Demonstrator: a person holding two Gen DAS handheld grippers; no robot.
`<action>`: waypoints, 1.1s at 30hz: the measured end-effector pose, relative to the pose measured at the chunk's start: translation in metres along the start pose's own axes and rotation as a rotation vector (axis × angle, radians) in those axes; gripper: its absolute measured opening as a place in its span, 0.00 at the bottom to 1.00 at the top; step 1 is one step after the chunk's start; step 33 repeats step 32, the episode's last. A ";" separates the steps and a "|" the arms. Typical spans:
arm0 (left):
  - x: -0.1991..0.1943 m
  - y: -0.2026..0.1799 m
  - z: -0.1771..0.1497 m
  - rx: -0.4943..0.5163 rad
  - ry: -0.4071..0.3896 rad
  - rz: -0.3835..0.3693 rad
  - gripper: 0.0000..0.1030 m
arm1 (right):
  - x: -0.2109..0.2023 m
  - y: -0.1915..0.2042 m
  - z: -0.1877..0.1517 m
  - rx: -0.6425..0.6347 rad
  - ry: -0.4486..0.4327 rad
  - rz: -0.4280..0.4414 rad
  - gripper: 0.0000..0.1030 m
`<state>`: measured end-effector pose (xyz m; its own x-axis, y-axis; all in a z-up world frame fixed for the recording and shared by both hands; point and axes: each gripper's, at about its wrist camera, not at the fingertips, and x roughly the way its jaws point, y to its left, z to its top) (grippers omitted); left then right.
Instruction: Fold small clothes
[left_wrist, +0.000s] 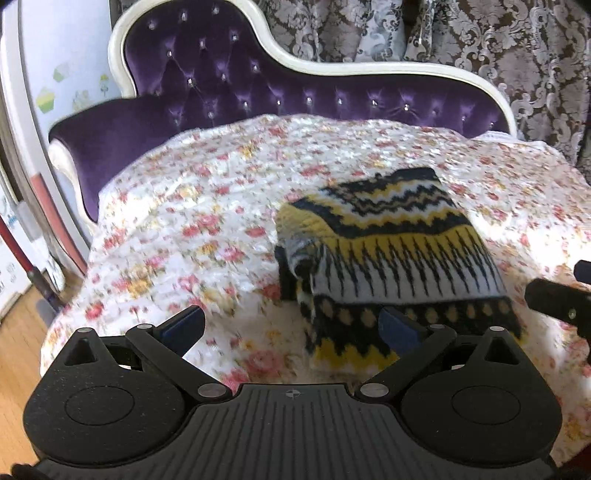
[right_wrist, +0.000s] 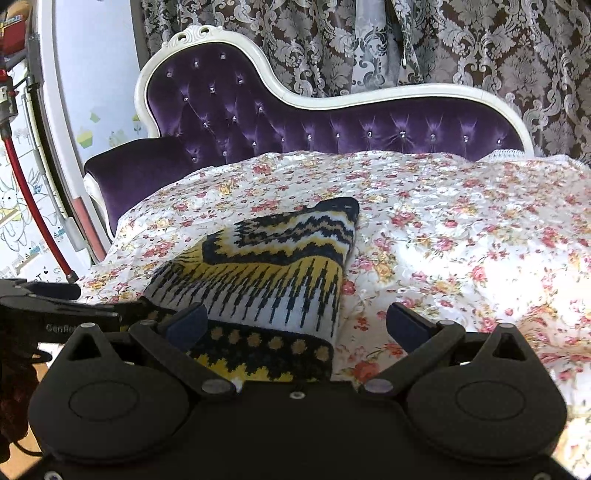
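A small knitted garment in yellow, black and white zigzag lies folded on the floral cover. My left gripper is open and empty, at the garment's near left edge; its right finger is over the garment's hem. In the right wrist view the garment lies left of centre. My right gripper is open and empty, its left finger over the garment's near edge, its right finger over bare cover. The right gripper shows at the left wrist view's right edge.
The cover is spread over a purple tufted sofa with a white frame. Patterned curtains hang behind. At the left are a white panel, a red pole and wooden floor. The left gripper shows at the right wrist view's left edge.
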<state>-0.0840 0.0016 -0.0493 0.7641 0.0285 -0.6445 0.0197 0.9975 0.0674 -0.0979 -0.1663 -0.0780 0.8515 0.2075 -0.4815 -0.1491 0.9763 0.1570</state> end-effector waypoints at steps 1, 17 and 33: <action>0.000 0.000 -0.001 -0.006 0.011 -0.006 0.99 | -0.001 -0.001 0.000 0.001 0.000 -0.002 1.00; -0.001 -0.007 -0.012 -0.010 0.073 -0.054 0.98 | -0.002 -0.009 -0.008 0.031 0.026 -0.010 1.00; 0.001 -0.010 -0.012 0.004 0.066 -0.052 0.98 | 0.000 -0.011 -0.009 0.043 0.030 -0.009 1.00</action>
